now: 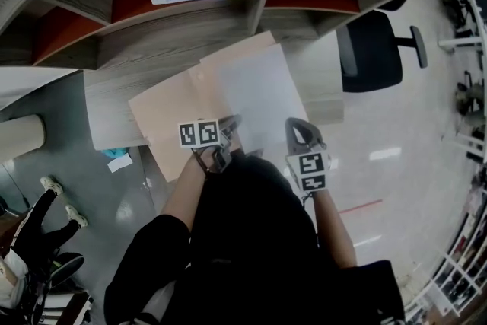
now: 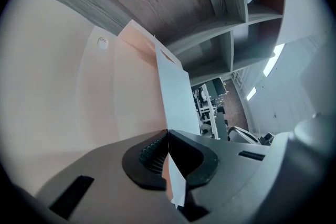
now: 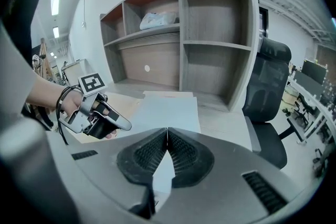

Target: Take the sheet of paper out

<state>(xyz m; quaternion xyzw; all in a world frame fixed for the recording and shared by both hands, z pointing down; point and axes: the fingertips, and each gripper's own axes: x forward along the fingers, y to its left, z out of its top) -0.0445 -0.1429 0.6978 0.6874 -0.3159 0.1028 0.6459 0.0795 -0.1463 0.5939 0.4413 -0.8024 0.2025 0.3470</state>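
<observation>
- The left gripper (image 1: 230, 123) has its jaws pressed together, with no gap at the tips in the left gripper view (image 2: 168, 134).
- Its ribbed pads are clamped on thin paper where the flat beige paper folder (image 1: 163, 122) meets the white sheet of paper (image 1: 255, 87). A beige strip and a white sliver both show between the pads, so I cannot tell for certain whether only one layer is pinched.
- The right gripper (image 1: 293, 125) also has its jaws together. In the right gripper view (image 3: 167, 131) they are clamped on the near edge of the white sheet of paper (image 3: 168, 110), and a tongue of white shows between the pads.
- From the right gripper view, the left gripper (image 3: 126, 126) sits just to the left, at the line where the folder (image 3: 123, 105) and the sheet meet.
- The sheet lies over the right part of the folder on the grey wood-grain worktop (image 1: 114, 114), with both grippers at its near end.
- A beige corner of the folder shows past the sheet's far edge.
- The sheet's long axis runs away from the grippers toward the grey open shelf unit (image 3: 210, 34), leaning a little leftward in the head view.
- In the left gripper view the sheet (image 2: 173, 92) rises from the jaws beside the folder (image 2: 131, 92).
- A black office chair (image 1: 369, 49) stands to the right of the worktop.
</observation>
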